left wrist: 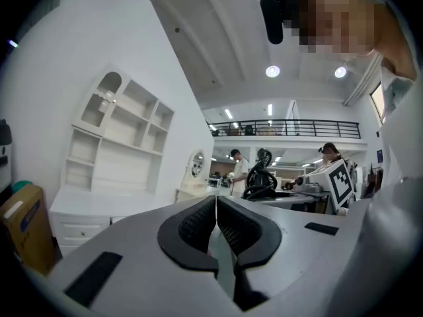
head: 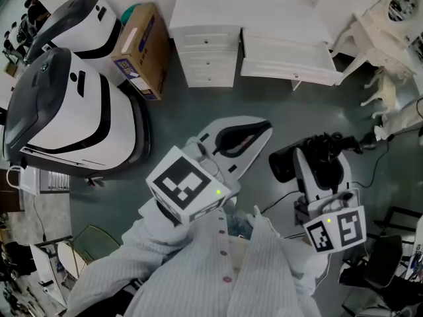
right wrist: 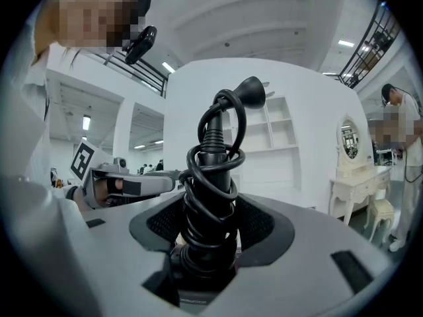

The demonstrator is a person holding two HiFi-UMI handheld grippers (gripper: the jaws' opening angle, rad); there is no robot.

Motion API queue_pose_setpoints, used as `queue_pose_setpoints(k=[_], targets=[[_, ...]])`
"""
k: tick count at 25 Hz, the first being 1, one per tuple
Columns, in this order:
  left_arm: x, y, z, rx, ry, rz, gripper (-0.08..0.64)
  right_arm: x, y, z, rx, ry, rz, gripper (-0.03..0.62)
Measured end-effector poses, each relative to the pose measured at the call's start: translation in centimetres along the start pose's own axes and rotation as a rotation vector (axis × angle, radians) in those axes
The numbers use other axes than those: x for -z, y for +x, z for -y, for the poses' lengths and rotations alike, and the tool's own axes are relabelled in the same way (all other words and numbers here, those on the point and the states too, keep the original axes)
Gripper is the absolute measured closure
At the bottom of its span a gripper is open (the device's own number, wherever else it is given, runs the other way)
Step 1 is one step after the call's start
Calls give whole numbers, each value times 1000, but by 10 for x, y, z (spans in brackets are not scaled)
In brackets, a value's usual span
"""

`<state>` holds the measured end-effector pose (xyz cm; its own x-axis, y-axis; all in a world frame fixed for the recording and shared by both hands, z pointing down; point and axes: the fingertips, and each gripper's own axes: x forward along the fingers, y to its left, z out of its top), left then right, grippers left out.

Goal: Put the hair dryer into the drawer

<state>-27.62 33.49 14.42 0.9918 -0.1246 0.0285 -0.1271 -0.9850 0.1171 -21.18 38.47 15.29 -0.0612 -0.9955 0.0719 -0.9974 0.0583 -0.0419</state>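
- The left tool (left wrist: 216, 203) pointed level, its dark-padded jaws pressed together with nothing between them.
- Beyond it on the left stood a white shelf unit (left wrist: 119, 134) over a drawer cabinet (left wrist: 79, 228), with a cardboard box (left wrist: 25, 226) beside that.
- To the right, the hair dryer (left wrist: 260, 177), wrapped in its black cord, stood up near a marker cube (left wrist: 340, 180).
- Two people (left wrist: 238, 167) stood far back under a railed balcony (left wrist: 284, 129).

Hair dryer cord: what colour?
Black. The cord is coiled round the hair dryer handle. The right gripper view shows it best.
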Motion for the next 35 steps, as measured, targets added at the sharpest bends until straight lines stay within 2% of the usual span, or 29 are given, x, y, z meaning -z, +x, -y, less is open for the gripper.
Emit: queue_pose_setpoints(k=[4,10,14,23,35], targets=[[1,-1,2,-14,-5,5,548,2,-7,1,-4,3,-6,364],[8,10,37,-32,17,6,548,10,-48,21,-5,20,12,364],[6,20,34,-48,24,7,548,11,-45,32,-14,25,11,364],[1,48,8,-47,30,2,548,9,-19,59,-12,37,16,364],[-3,110,-60,22,24,-14,548,8,49,107,43,44,-14,364]])
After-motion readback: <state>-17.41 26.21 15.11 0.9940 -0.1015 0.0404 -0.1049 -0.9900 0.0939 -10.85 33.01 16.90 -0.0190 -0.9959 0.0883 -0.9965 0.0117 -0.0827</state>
